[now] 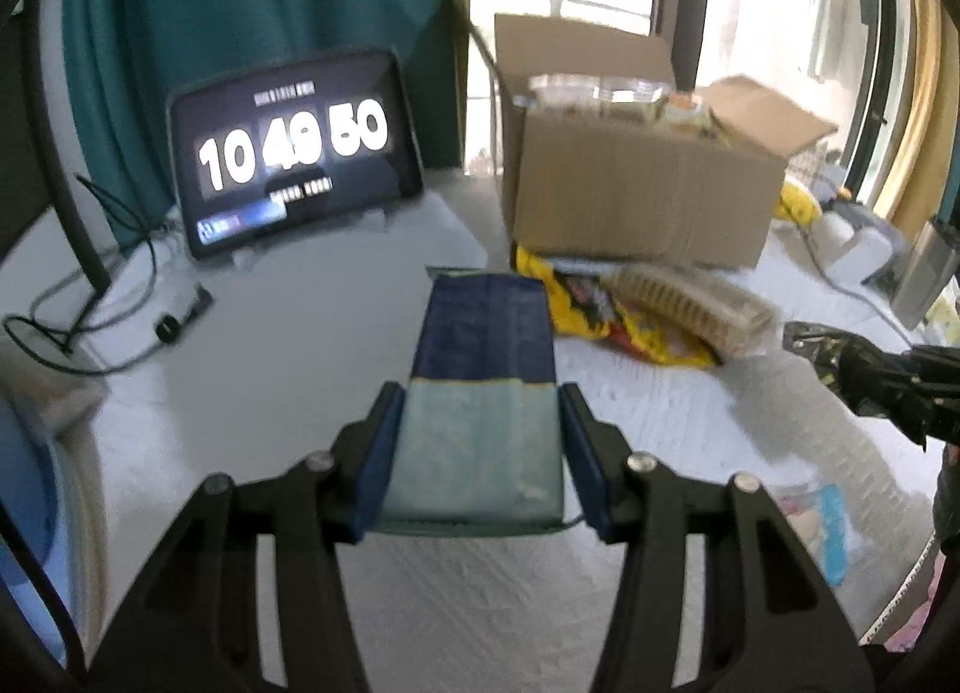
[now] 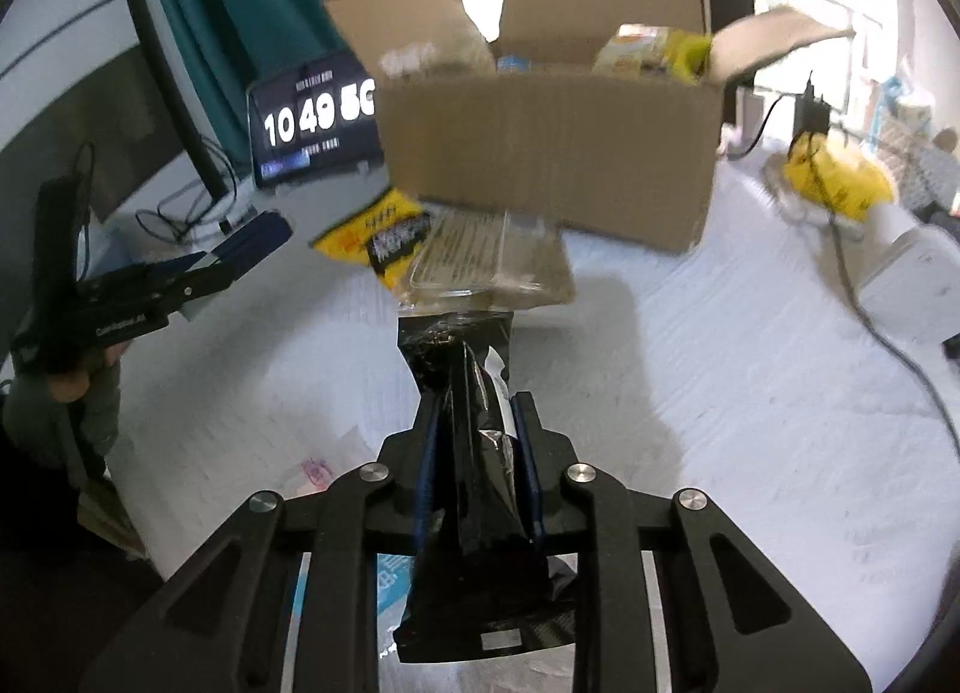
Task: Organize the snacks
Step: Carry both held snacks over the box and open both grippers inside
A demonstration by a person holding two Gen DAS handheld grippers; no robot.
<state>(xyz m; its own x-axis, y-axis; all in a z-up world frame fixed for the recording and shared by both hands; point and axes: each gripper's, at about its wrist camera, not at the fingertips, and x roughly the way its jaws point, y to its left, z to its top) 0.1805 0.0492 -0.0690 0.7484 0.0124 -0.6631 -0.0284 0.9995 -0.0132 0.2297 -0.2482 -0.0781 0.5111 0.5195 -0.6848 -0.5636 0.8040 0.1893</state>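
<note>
My left gripper (image 1: 480, 399) is shut on a flat blue and pale green snack box (image 1: 483, 387), held above the white table. My right gripper (image 2: 474, 411) is shut on a black foil snack packet (image 2: 474, 453), also held off the table. An open cardboard box (image 1: 642, 189) with several snacks inside stands at the back; it also shows in the right wrist view (image 2: 552, 153). In front of it lie a yellow snack bag (image 1: 576, 303) and a clear pack of biscuits (image 1: 696, 303). The right gripper shows at the right edge of the left wrist view (image 1: 804, 342), and the left gripper at the left of the right wrist view (image 2: 258, 243).
A tablet showing a clock (image 1: 294, 153) stands at the back left with cables (image 1: 78, 321) beside it. A yellow bag (image 2: 840, 183), a cable (image 2: 870, 321) and clutter lie at the right. A light blue packet (image 1: 834, 531) lies near the front.
</note>
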